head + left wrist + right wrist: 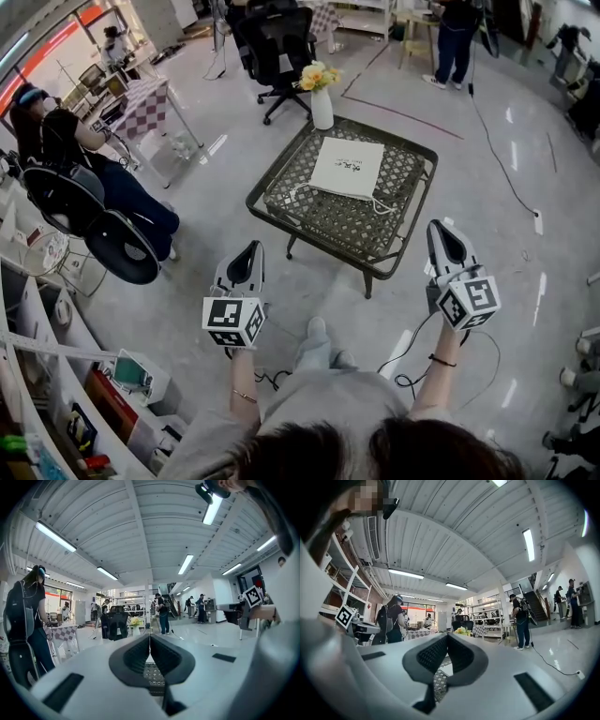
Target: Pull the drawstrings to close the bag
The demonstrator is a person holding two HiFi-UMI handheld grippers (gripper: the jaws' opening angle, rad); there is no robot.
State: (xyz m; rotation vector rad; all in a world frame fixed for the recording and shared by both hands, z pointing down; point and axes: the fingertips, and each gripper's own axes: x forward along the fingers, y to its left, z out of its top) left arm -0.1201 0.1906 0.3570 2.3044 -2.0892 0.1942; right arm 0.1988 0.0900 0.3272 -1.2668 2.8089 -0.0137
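In both gripper views our own jaws hid most of the table [153, 676]. Only a sliver of mesh showed thru the gap, and we couldn't make out the bag there. Head view gave the rest: white bag [348, 167] lying flat on the table top, drawstrings [382, 205] trailing off its near edge, vase w/ flowers [321, 101] at the far corner, office chair [281, 47] beyond. Left gripper [251, 253] & right gripper [441, 230] hung short of the table's near side, well apart from the bag. Both had jaws pressed together, nothing btwn them. Our head cut off that view's bottom.
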